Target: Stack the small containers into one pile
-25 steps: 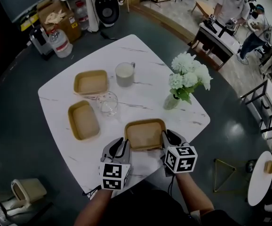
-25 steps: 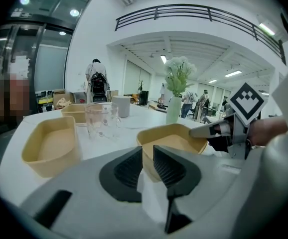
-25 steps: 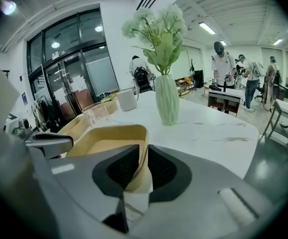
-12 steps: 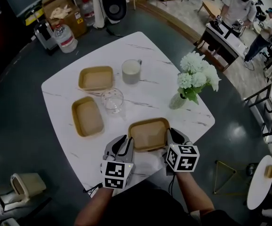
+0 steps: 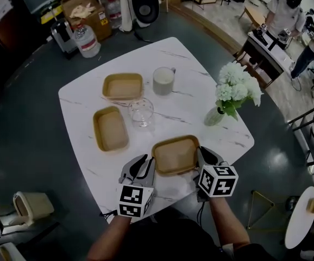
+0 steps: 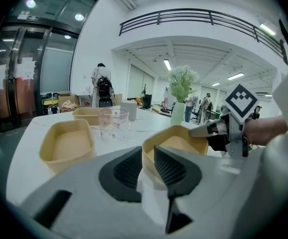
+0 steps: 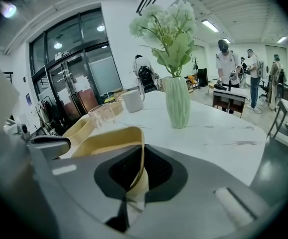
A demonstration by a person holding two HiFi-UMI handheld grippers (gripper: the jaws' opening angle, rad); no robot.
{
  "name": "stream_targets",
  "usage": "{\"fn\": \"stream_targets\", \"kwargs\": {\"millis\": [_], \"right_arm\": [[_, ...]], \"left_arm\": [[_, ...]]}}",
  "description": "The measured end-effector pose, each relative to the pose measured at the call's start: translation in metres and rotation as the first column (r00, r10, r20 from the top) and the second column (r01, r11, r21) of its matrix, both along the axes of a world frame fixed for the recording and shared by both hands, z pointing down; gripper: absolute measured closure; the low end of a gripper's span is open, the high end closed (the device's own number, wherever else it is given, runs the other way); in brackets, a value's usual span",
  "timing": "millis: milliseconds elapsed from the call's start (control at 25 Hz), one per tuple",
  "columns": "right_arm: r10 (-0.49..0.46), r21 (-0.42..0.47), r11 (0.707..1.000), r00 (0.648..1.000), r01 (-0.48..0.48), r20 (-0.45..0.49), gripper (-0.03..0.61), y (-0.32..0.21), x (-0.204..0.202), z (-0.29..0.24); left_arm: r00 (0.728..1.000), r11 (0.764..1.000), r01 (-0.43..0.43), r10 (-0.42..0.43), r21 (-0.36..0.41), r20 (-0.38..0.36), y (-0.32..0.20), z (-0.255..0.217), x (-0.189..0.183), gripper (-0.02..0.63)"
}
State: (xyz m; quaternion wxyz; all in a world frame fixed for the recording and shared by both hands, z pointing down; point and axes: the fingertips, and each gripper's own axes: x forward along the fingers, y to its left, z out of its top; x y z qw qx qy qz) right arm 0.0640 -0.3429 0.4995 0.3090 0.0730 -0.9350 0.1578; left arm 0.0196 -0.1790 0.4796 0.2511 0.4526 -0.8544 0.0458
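Left tool [image 5: 145,165] jaws just eased wider on container [image 5: 176,155] rim, long axis left-right

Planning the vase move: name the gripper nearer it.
Right. The right gripper clamps the near container's right wall, with the vase just beyond; the left gripper, whose jaws have just been opening with the left wall between them, sits across the container.

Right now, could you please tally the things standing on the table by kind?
Tan containers: 3
Clear glass: 1
Mug: 1
Vase of flowers: 1
Total: 6
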Motion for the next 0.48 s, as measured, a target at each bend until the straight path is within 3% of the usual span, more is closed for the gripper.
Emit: {"fn": "stream_targets", "kwargs": {"millis": [480], "right_arm": [[-0.066,-0.033,0.997,0.998,0.066,0.018,0.566,0.034,-0.014,-0.013]], "left_arm": [[1.0,0.998,0.003,-0.004,0.065,0.001,0.025,-0.01,-0.005,0.538]]}}
